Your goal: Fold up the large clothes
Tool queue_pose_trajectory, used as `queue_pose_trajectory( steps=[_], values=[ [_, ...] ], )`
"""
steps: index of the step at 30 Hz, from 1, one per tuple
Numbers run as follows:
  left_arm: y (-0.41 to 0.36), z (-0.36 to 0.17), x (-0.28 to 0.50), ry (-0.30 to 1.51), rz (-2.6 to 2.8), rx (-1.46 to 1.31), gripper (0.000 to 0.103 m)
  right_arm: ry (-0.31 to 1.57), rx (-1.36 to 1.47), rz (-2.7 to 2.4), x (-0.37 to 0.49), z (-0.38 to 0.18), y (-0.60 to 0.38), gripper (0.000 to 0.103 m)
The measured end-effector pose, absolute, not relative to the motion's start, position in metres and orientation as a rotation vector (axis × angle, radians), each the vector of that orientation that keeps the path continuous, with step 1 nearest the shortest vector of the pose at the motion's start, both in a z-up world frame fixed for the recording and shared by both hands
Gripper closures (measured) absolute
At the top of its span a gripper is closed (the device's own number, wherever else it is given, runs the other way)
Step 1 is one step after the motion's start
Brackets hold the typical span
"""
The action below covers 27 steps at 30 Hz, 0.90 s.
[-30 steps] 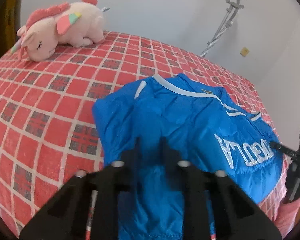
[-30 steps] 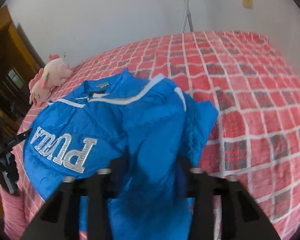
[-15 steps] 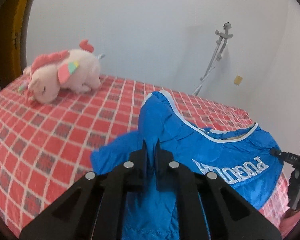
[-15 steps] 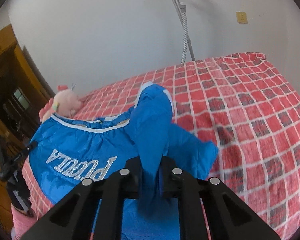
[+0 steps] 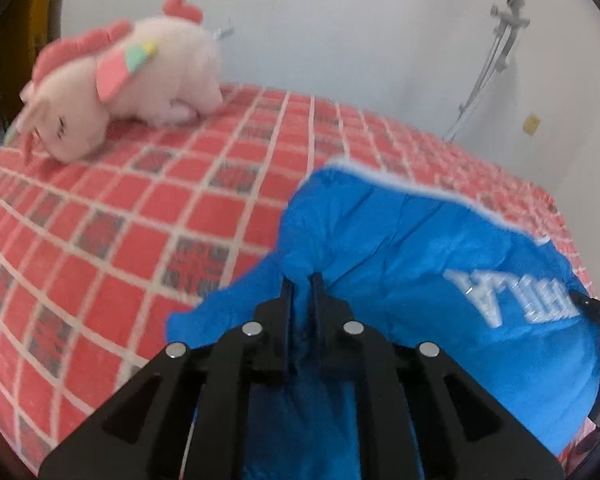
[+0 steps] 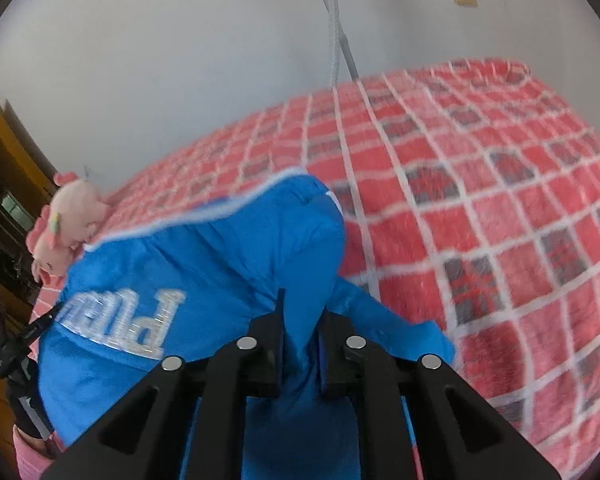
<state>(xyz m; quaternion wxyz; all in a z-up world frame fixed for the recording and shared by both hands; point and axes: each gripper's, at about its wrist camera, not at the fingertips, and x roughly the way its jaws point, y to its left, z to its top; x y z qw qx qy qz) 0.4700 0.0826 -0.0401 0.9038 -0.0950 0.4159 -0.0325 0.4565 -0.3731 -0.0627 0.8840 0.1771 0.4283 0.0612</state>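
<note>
A large blue jacket with white trim and silver lettering lies on the red checked bed. My left gripper is shut on a bunch of its fabric and holds that side raised. My right gripper is shut on the other side of the same jacket, also raised. The lettering faces the right wrist view upside down. The jacket's lower part hangs hidden under both grippers.
A pink plush unicorn lies at the bed's far left corner; it also shows in the right wrist view. A white wall with a metal rail stands behind the bed. Dark wooden furniture stands at the left.
Both grippers closed on the jacket and lifted it off the bed, then carried it forward over the bed. The plush toy now looms closer in the left view.
</note>
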Motion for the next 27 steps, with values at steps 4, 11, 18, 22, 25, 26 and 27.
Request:
queue_pose_trajectory(
  steps=[4, 11, 18, 22, 25, 26, 27],
  values=[
    [0.071, -0.048, 0.469, 0.860, -0.047, -0.119, 0.092, 0.882, 0.335, 0.108, 0.453, -0.077, -0.366, 0.085],
    [0.073, -0.053, 0.465, 0.842, -0.030, -0.132, 0.089, 0.848, 0.258, 0.039, 0.442, -0.079, -0.354, 0.082],
    [0.081, -0.020, 0.432, 0.757, 0.041, -0.213, 0.077, 0.681, 0.305, -0.004, 0.401, -0.041, -0.356, 0.068],
    [0.049, 0.013, 0.398, 0.664, 0.010, -0.178, 0.072, 0.628, 0.288, 0.054, 0.380, -0.019, -0.328, 0.068],
    [0.013, 0.017, 0.384, 0.659, -0.027, -0.149, 0.072, 0.644, 0.252, 0.073, 0.373, -0.018, -0.295, 0.068],
    [0.002, 0.016, 0.382, 0.664, -0.029, -0.139, 0.072, 0.652, 0.252, 0.075, 0.373, -0.022, -0.287, 0.068],
    [-0.009, 0.012, 0.381, 0.671, -0.036, -0.135, 0.072, 0.659, 0.248, 0.075, 0.373, -0.024, -0.281, 0.068]
  ],
)
